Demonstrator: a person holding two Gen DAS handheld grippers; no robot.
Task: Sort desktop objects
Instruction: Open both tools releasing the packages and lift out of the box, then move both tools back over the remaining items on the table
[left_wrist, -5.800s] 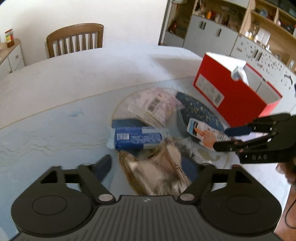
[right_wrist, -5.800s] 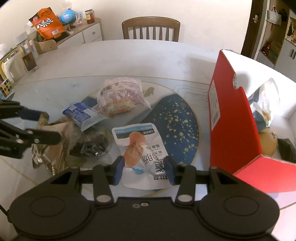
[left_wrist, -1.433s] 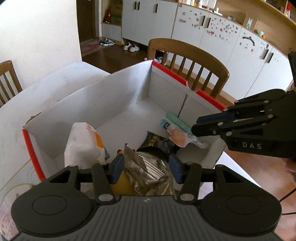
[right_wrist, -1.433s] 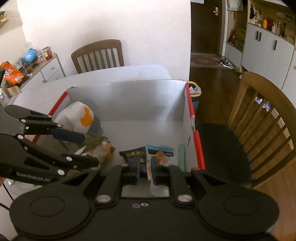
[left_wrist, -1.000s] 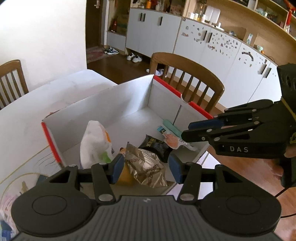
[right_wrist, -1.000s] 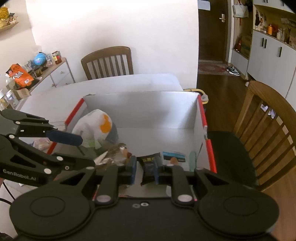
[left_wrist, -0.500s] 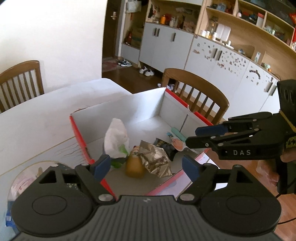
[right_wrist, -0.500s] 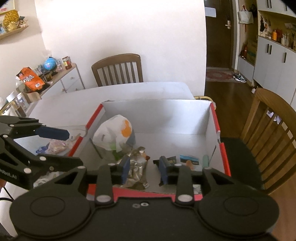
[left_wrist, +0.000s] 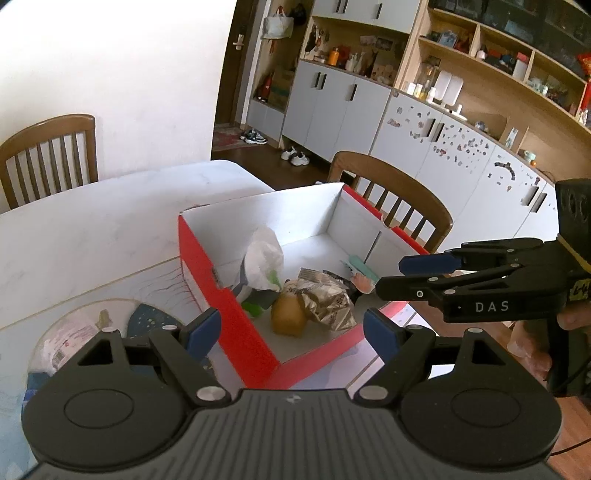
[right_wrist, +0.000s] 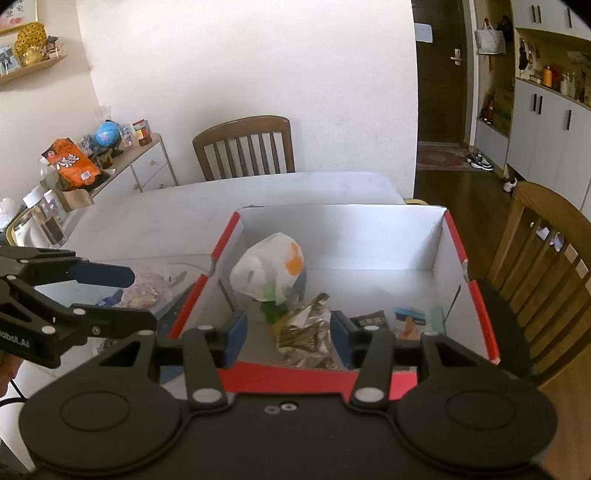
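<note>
Left gripper (left_wrist: 291, 330): matte black plastic with blue pads, jaws spread wide, nothing between them; in the right wrist view the partial lettering "obot.AI" shows on its side.
Table (left_wrist: 92, 229): pale, marble-like top.
Pink packet (right_wrist: 147, 286): crinkly clear wrap, lying on the table left of the box; its label is unreadable.
Box (right_wrist: 454, 240): open cardboard, red outside, white inside, on the table by a wooden chair (right_wrist: 546, 236).
White bag (right_wrist: 269, 266): soft plastic with an orange spot, inside the box at left.
Foil pouch (right_wrist: 306, 332): creased silver-gold, mid-box.
Dark packet (right_wrist: 369, 320): flat, its print too small to read.
Right gripper (right_wrist: 288, 334): black, blue pads, jaws opening, gripping nothing; marked "DAS".
</note>
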